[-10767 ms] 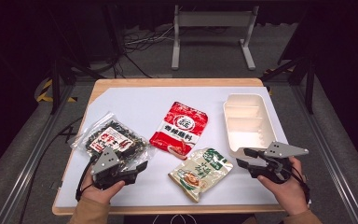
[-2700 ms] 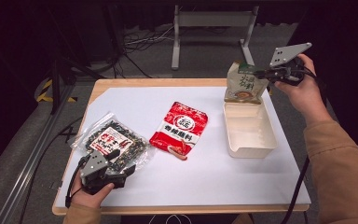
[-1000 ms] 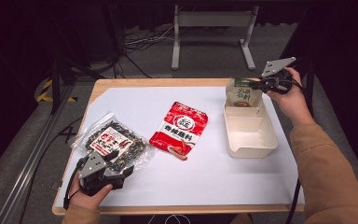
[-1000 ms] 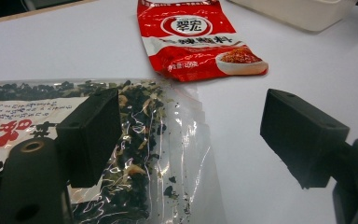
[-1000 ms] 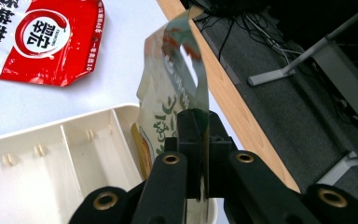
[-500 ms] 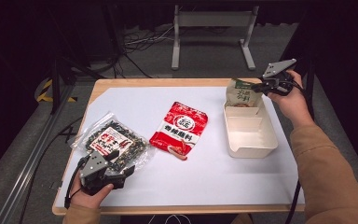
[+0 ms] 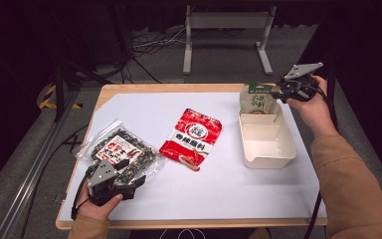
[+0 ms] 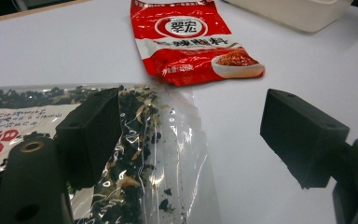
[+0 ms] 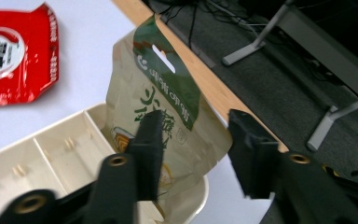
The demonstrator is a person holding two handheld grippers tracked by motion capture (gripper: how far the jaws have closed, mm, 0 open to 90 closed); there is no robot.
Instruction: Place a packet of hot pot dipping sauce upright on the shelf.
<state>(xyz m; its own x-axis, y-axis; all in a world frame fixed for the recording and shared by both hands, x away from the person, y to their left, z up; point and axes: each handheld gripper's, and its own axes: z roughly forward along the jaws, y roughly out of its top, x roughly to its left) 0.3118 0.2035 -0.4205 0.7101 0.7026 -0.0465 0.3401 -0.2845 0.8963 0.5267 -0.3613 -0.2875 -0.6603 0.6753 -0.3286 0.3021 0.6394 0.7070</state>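
Observation:
A green and tan pouch [image 7: 257, 98] stands tilted in the far end of a cream divided tray [image 7: 268, 149]. My right gripper [image 7: 281, 92] is at the pouch's right edge. Its jaws have just been opening. In the right gripper view the pouch [image 9: 168, 107] sits between the spread jaws of the right gripper [image 9: 196, 123], and the pads do not press on it. Near the table's front left, my left gripper [image 7: 132, 173] rests open over a clear bag of dark dried bits [image 7: 122, 149]. In the left gripper view, one jaw of that gripper [image 8: 191, 112] is over the bag [image 8: 140, 154].
A red packet [image 7: 193, 137] lies flat mid-table, ahead of the left gripper [image 8: 191, 42]. The tray's near compartments [image 9: 37, 144] hold nothing. The wooden table edge [image 7: 179, 88] runs just behind the pouch, with a metal stand [image 7: 226, 30] on the floor beyond.
The right gripper's jaws have spread apart and let go of the pouch, which now stands in the tray's far end. The left hand has stayed where it was.

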